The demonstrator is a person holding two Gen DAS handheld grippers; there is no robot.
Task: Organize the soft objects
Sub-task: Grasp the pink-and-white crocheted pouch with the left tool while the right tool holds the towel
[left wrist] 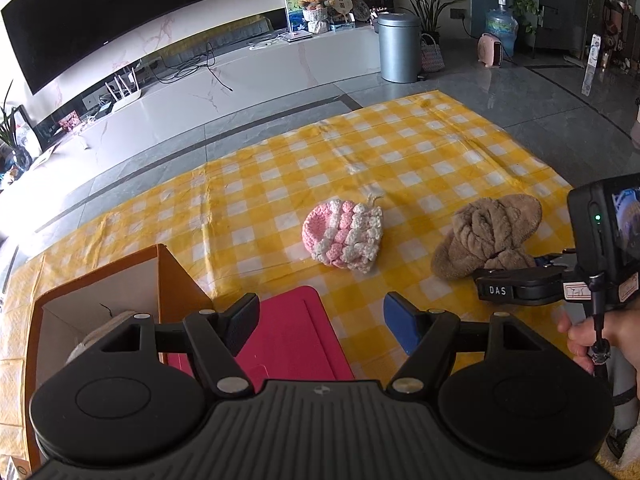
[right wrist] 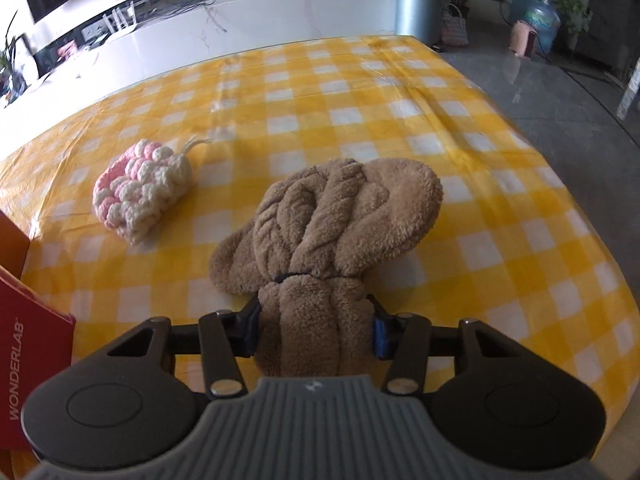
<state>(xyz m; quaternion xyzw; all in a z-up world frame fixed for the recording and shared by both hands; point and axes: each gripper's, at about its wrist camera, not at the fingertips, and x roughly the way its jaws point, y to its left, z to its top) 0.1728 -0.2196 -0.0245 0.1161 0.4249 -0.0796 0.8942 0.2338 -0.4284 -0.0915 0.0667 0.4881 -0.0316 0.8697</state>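
The brown towel is thick, nubbly fleece cloth, matt all over, and the pink and white pouch is chunky knitted yarn with a bumpy surface. The checked cloth on the counter looks smooth with a slight sheen, like plastic sheeting. The red box is glossy printed card, the orange box matt cardboard, and the bin brushed metal.
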